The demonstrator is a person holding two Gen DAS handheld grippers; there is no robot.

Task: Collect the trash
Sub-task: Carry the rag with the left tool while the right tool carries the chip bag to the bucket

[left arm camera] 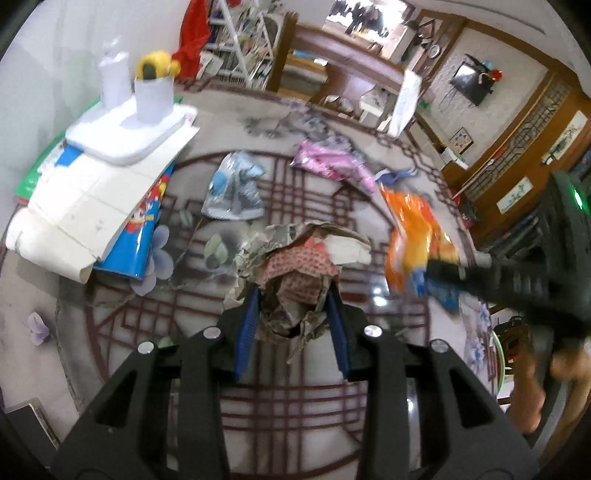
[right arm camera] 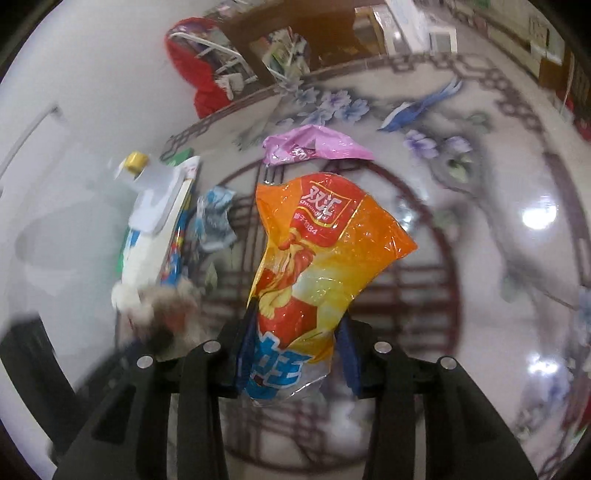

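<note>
My left gripper (left arm camera: 293, 295) is shut on a crumpled paper wad (left arm camera: 295, 266), brown and red patterned, held over the patterned table (left arm camera: 295, 391). My right gripper (right arm camera: 295, 325) is shut on an orange snack bag (right arm camera: 317, 254) and holds it above the table; the bag also shows in the left wrist view (left arm camera: 413, 236), blurred, with the right gripper (left arm camera: 439, 273) at the right. A pink wrapper (left arm camera: 328, 162) (right arm camera: 314, 146) and a light blue wrapper (left arm camera: 234, 190) (right arm camera: 216, 218) lie on the table. A small blue scrap (left arm camera: 397, 175) (right arm camera: 417, 107) lies farther back.
A stack of white foam board, a white tray and a blue cartoon bag (left arm camera: 99, 192) sits at the table's left, with a white cup holding a yellow object (left arm camera: 153, 92). A wooden chair (left arm camera: 332, 70) and a red cloth (left arm camera: 192, 33) stand beyond the table.
</note>
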